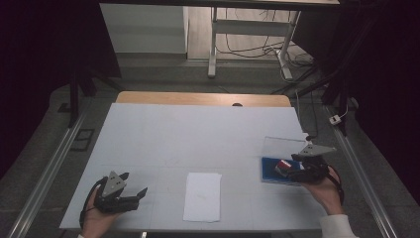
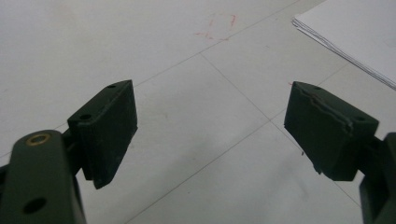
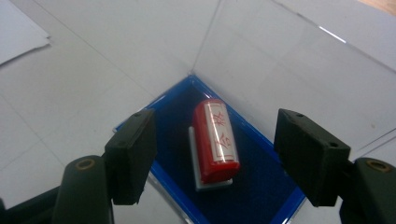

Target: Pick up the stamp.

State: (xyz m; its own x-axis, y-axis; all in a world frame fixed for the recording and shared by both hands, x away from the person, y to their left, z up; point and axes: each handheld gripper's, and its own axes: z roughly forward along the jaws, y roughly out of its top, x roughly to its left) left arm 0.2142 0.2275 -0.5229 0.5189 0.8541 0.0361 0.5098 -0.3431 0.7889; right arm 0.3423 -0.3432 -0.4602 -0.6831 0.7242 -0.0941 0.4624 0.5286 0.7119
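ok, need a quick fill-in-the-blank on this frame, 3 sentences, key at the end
1. The red stamp lies in a tray lined in ____.
2. The right gripper has its jaws ____ on either side of the stamp.
3. The white paper lies between the left gripper and the ____ gripper.

Missing: blue; open; right

a sheet of paper (image 1: 202, 196) lies on the table (image 1: 198, 134) at lower centre of the high view. a clear box (image 1: 282, 158) sits at right, a stamp (image 3: 215, 140) inside it. the left gripper (image 1: 133, 184) is at lower left, the right gripper (image 1: 292, 166) over the box.
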